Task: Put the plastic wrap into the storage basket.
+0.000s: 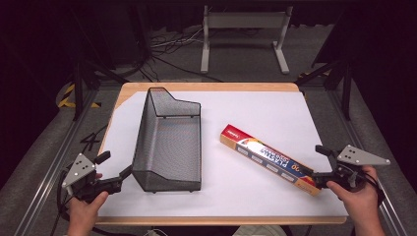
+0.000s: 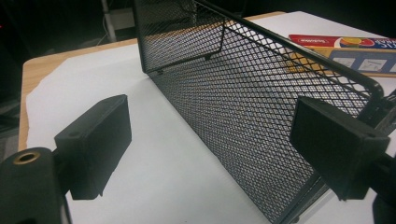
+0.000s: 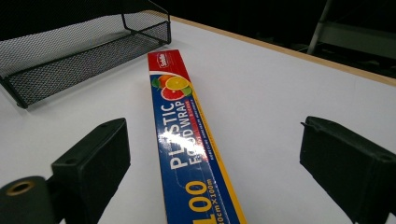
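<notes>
A black mesh basket (image 1: 167,142) stands left of centre on the white-covered table (image 1: 275,108). To its right a long plastic food wrap box (image 1: 268,158) lies flat and slantwise. My left gripper (image 1: 114,165) is open at the basket's near left corner. In the left gripper view its jaws (image 2: 215,144) frame the basket's long mesh wall (image 2: 243,84), and the box (image 2: 355,49) shows beyond. My right gripper (image 1: 322,164) is open around the box's near end. In the right gripper view (image 3: 212,154) the box (image 3: 187,126) runs between the jaws untouched, with the basket (image 3: 70,51) beyond.
The wooden table edge (image 1: 206,86) borders the white sheet. A grey metal stand (image 1: 243,39) and loose cables (image 1: 167,44) sit on the floor behind the table. Dark frame rails (image 1: 49,162) run along both sides.
</notes>
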`<state>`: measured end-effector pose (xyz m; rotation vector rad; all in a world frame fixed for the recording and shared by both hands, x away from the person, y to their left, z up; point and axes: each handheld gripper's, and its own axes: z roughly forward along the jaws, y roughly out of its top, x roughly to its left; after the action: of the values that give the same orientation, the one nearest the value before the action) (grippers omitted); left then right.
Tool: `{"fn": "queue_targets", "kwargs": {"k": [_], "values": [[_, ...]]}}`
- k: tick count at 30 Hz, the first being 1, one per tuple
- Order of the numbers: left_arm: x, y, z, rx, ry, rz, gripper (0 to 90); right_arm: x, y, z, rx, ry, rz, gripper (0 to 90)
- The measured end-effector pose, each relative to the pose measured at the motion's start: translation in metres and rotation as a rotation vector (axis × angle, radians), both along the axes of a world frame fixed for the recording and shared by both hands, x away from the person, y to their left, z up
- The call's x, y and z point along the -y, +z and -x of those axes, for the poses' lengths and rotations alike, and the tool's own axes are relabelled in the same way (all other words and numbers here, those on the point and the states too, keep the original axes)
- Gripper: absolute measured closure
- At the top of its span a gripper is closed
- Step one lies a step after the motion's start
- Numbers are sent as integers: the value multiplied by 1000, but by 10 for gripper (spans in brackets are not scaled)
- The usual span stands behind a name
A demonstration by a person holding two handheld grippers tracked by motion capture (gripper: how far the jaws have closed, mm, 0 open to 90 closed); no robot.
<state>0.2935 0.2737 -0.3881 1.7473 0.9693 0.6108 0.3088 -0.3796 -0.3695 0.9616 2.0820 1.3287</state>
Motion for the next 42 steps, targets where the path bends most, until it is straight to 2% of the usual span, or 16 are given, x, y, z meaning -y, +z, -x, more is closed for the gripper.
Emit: {"fn": "queue_targets", "kwargs": {"k": [2,4,7,8,16,19,26,30,32,39,42], "values": [[0,0,0,-2,2,5,137,-1,3,-5,-17,0,6,67],[1,0,-1,-2,4,1,138,-3,6,-11,-55,5,13,50],[1,-1,-1,-10,12,-8,140,-4,8,-17,-79,21,24,48],[1,-1,-1,-10,13,-13,140,-6,9,-25,-108,30,25,42],[-2,-4,-3,-15,25,2,140,-13,19,-40,-102,33,28,41],[-2,-4,-3,-14,26,0,141,-16,23,-44,-109,34,26,38],[-2,-4,-3,-12,31,-1,141,-25,29,-58,-119,32,60,37],[-2,-4,-3,-9,33,-3,143,-32,29,-63,-132,41,57,38],[-2,-4,-3,-8,33,0,144,-38,28,-67,-141,44,78,43],[-2,-3,-3,-5,34,-1,144,-55,21,-80,-205,69,104,61],[-4,-3,-2,-2,36,4,144,-63,16,-84,-259,75,137,94]]}}
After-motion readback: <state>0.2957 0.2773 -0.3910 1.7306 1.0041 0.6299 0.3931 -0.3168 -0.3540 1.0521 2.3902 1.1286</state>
